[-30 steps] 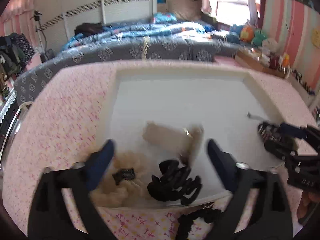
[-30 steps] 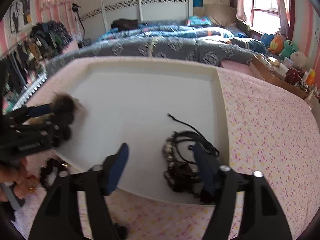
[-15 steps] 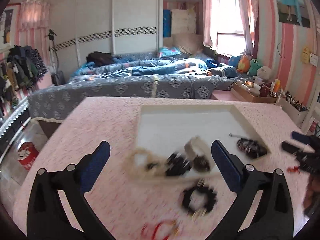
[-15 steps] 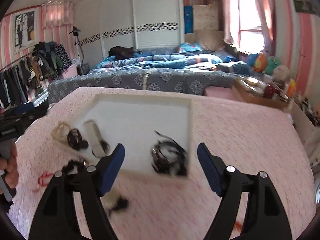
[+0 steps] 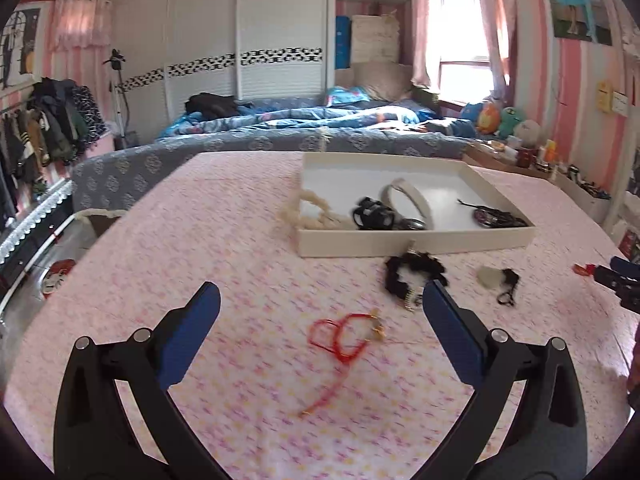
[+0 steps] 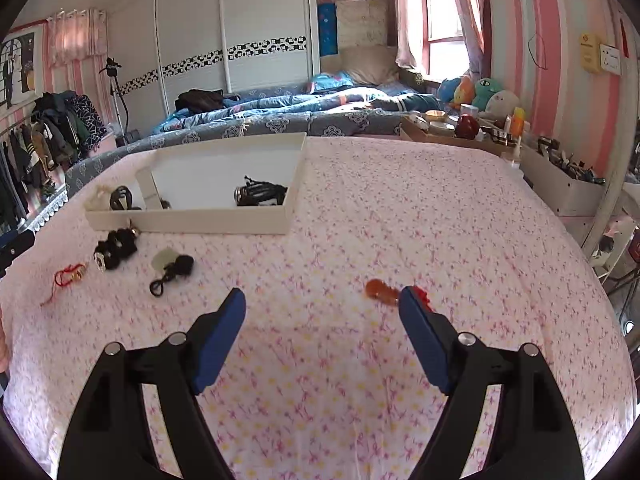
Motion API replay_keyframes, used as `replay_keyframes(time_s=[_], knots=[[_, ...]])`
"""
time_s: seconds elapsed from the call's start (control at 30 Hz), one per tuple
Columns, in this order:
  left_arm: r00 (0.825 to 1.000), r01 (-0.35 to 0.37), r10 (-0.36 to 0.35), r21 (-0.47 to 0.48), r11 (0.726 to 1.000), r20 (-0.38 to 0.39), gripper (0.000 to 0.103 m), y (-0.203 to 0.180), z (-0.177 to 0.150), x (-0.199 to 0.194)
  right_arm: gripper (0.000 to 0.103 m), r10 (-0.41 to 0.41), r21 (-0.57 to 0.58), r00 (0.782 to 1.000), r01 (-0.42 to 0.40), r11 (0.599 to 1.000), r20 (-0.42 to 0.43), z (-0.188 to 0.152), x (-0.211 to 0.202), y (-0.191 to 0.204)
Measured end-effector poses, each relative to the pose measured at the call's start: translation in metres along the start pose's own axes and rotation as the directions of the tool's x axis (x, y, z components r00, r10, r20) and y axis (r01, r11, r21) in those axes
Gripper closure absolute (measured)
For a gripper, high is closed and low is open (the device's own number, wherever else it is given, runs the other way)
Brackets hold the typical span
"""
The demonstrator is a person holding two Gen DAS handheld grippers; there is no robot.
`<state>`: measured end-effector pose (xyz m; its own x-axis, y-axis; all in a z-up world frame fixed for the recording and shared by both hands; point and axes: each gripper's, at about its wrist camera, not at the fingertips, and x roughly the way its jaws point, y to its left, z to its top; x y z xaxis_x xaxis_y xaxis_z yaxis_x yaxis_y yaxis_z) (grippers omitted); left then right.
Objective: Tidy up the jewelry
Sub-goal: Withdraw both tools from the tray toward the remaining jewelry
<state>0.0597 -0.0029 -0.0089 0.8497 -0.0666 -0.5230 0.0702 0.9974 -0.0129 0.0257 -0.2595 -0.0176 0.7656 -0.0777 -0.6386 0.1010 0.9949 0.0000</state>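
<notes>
A white tray sits on the pink floral cloth, also in the right wrist view. It holds a cream fluffy scrunchie, a black hair piece, a beige band and dark bracelets. On the cloth lie a red cord bracelet, a black scrunchie, and a pale pendant on a black cord. An amber piece lies by my right gripper. My left gripper and right gripper are open, empty, above the cloth.
A bed with blue-grey bedding stands behind the table. A wooden box of small items and a white bin sit at the right edge. A clothes rack is at far left.
Both grippers have pulled back and up from the tray, which now lies farther ahead. More loose jewelry on the cloth has come into view.
</notes>
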Motion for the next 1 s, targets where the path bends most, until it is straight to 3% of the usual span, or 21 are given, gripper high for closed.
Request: replay_keyframes(time_s=[0.17,0.6,0.83,1.0], knots=[[1.0,0.014,-0.013,0.022,1.0,-0.003,0.003,-0.01,-0.01,0.0,0.024,-0.027,-0.009,0.999,0.027,1.0,0.04,-0.004,-0.01,0.002],[0.998,0.001,0.0,0.017,1.0,-0.056,0.003,-0.013,-0.006,0.014,0.024,-0.033,-0.018,0.999,0.034,0.999,0.022,-0.003,-0.007,0.003],[0.997,0.052,-0.049,0.044,0.998,-0.067,0.003,-0.036,-0.004,0.018,0.024,0.011,-0.006,1.0,-0.012,1.0,-0.02,-0.001,0.002,0.008],[0.996,0.036,-0.029,0.076,0.996,-0.089,0.003,-0.055,0.002,0.029,0.024,0.039,0.019,0.999,-0.039,0.999,-0.018,-0.001,0.004,0.015]])
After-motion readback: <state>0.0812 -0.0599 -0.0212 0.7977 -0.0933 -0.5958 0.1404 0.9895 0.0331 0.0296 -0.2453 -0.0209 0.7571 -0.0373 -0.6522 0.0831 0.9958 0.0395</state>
